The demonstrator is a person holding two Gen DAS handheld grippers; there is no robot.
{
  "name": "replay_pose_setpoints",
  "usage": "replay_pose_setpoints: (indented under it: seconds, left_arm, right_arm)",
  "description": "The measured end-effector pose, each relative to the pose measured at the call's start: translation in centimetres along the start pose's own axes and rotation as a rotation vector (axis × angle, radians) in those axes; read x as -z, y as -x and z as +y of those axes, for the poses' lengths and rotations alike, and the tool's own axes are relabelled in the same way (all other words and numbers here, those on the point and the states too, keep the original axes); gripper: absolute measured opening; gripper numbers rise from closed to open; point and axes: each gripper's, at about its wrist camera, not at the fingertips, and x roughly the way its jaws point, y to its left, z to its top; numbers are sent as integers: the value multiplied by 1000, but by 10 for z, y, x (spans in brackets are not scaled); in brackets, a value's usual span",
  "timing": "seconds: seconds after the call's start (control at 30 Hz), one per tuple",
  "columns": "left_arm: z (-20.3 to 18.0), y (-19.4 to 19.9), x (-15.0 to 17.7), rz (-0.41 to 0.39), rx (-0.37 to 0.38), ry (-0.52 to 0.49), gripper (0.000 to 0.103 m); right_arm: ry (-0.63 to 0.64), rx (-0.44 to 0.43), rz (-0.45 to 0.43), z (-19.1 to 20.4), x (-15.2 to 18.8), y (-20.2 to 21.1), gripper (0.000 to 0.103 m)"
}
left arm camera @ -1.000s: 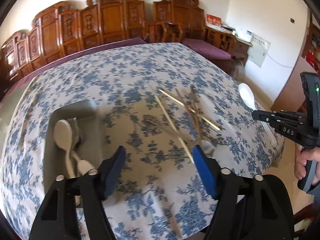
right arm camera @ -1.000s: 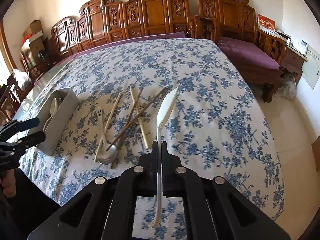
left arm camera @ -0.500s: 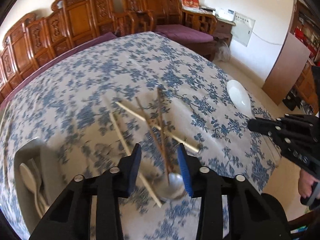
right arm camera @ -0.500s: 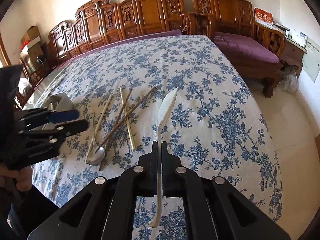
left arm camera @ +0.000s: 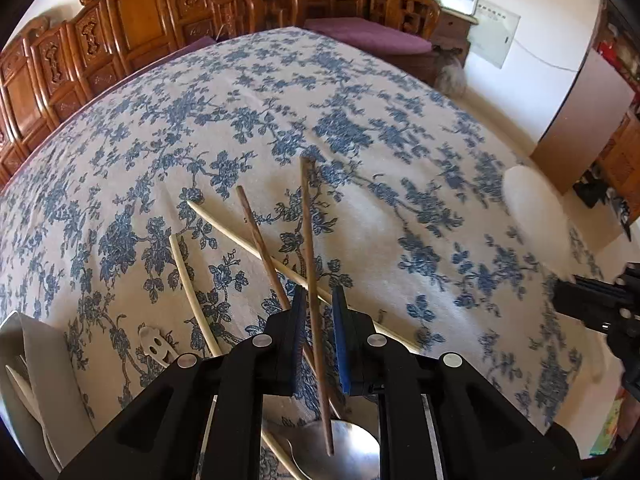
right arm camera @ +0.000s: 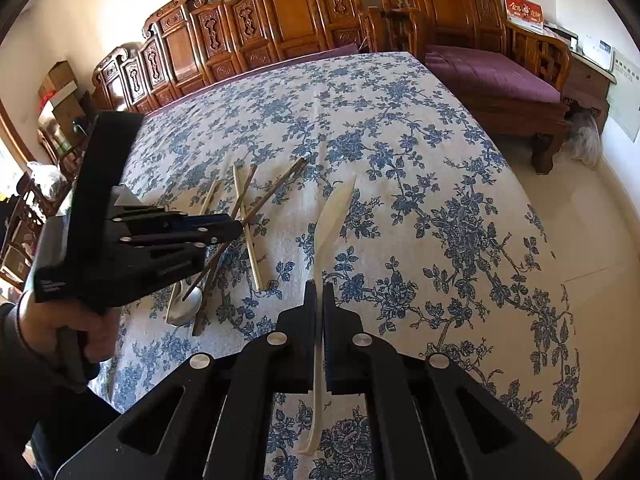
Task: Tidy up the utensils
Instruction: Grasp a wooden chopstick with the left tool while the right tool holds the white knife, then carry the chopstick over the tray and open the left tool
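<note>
Tray [left arm camera: 44,364] sits far left w/ a few spoons in. Left gripper [left arm camera: 318,312] swung off it over to the pile, jaws now narrow around a dark chopstick [left arm camera: 310,248], not clamped yet imo. Right gripper [right arm camera: 319,296] still pinching white spoon [right arm camera: 334,216] above the surface.

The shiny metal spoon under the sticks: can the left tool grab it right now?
Probably not yet. The left tool is closing around a dark chopstick, and that stick's end lies over the metal spoon, so it is in the way.

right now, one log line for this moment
left gripper: closing around dark chopstick | right gripper: holding white spoon | tray: spoons inside
</note>
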Motion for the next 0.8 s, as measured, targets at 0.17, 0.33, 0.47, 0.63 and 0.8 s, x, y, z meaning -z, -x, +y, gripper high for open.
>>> replay_pose_setpoints:
  seconds: [0.17,0.33,0.47,0.63,0.8]
  left_arm:
    - [-4,-6,1,16,-30,-22,12]
    - [-5,-8,1,42,-37,-15,5]
    - [-4,-9,6,53,-49,-18,4]
    - [-3,8,9,24,-48,-14,4]
    - [-1,43,16,-22,-44,5,4]
  right_arm:
    - [-12,-6,-7,-2,-1,3,5]
    - [-12,-9,-8,0,-1,3,5]
    - [-3,-9,-7,2,-1,4,5]
    - [8,-14,-16,6,-2,7,5]
    - [33,-20,-25,15,-2,12,5]
